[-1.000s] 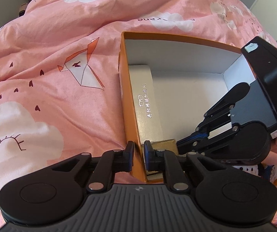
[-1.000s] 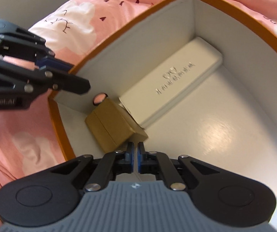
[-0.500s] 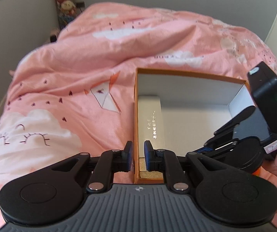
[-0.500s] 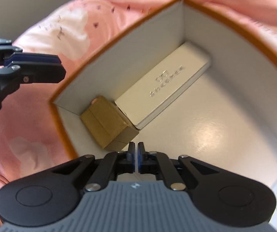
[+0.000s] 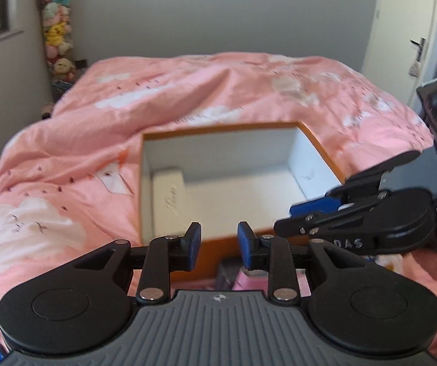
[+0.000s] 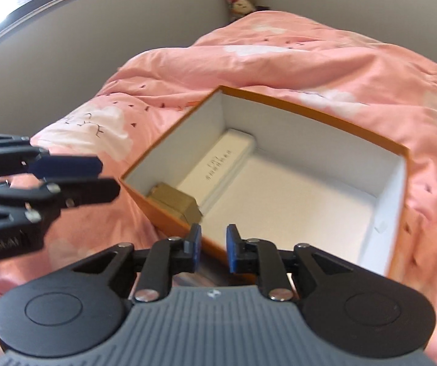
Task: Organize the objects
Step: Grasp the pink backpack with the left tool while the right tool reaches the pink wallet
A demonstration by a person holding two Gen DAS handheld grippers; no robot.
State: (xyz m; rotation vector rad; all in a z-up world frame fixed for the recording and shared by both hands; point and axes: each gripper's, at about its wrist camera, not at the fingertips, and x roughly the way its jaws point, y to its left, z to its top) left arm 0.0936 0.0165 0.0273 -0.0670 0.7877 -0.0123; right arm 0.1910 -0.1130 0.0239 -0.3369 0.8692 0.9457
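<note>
Orange cardboard box, smooth white interior, rumpled quilt.

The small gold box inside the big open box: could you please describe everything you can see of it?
The small gold box looks like matte gold-brown cardboard, blocky, with a seam that suggests a lid. It lies closed on the white floor of the orange box, in the corner nearest the grippers, beside the orange box's wall. One end meets or nearly meets the long white box. Neither gripper touches it; the right gripper is open, outside the rim. The left wrist view does not show it.
</note>
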